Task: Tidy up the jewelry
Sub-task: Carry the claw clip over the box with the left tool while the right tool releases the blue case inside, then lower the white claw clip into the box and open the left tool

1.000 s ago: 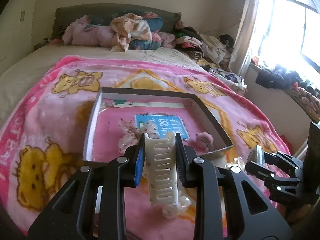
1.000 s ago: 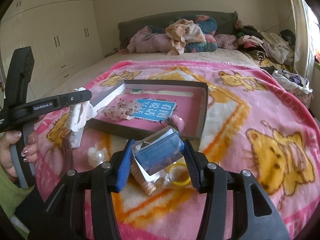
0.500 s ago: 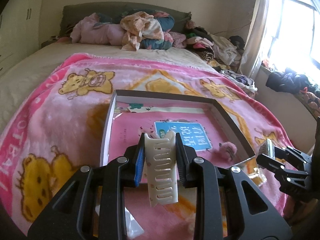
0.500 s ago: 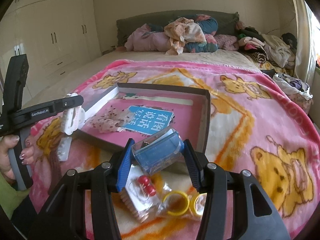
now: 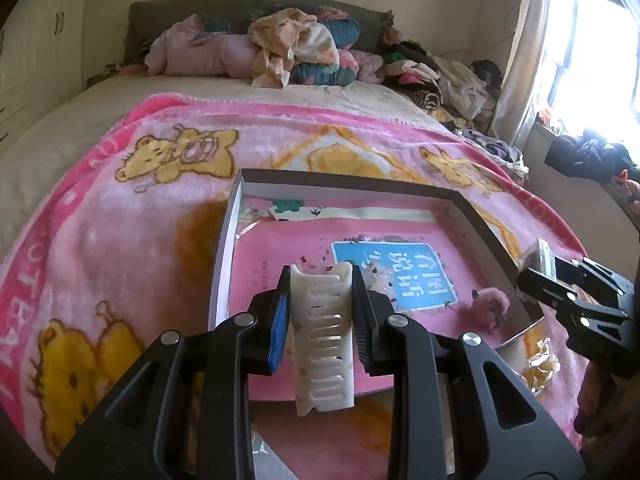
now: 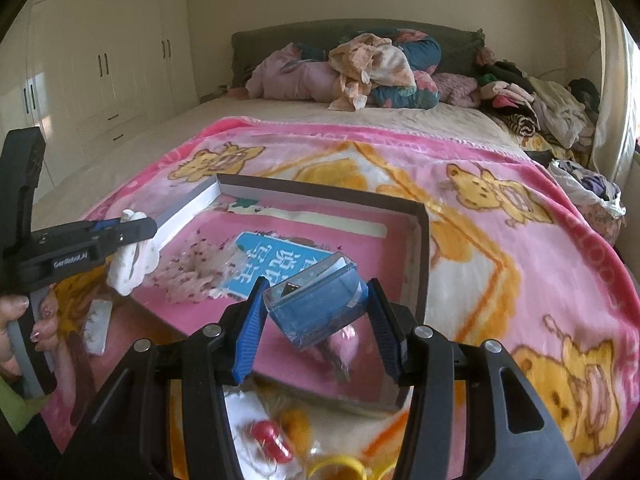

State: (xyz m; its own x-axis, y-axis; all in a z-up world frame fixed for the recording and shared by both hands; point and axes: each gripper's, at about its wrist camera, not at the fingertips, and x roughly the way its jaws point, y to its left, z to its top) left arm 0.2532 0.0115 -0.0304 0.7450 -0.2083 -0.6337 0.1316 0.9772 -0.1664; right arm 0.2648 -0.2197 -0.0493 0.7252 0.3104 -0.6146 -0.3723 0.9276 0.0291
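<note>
My left gripper is shut on a white hair claw clip and holds it over the near edge of a shallow dark-rimmed box with a pink lining and a blue label. My right gripper is shut on a small clear blue plastic case, held above the box's near right corner. In the box lie a pink fluffy hair tie and a translucent speckled bow. The left gripper with the clip shows at the left of the right wrist view.
The box sits on a pink bear-print blanket on a bed. Red beads and yellow rings in clear wrap lie on the blanket in front of the box. Clothes are piled at the headboard. A wardrobe stands left.
Both grippers have moved forward toward the box with their loads. The clip now hangs over the box's near edge and the blue case over its near right corner.
</note>
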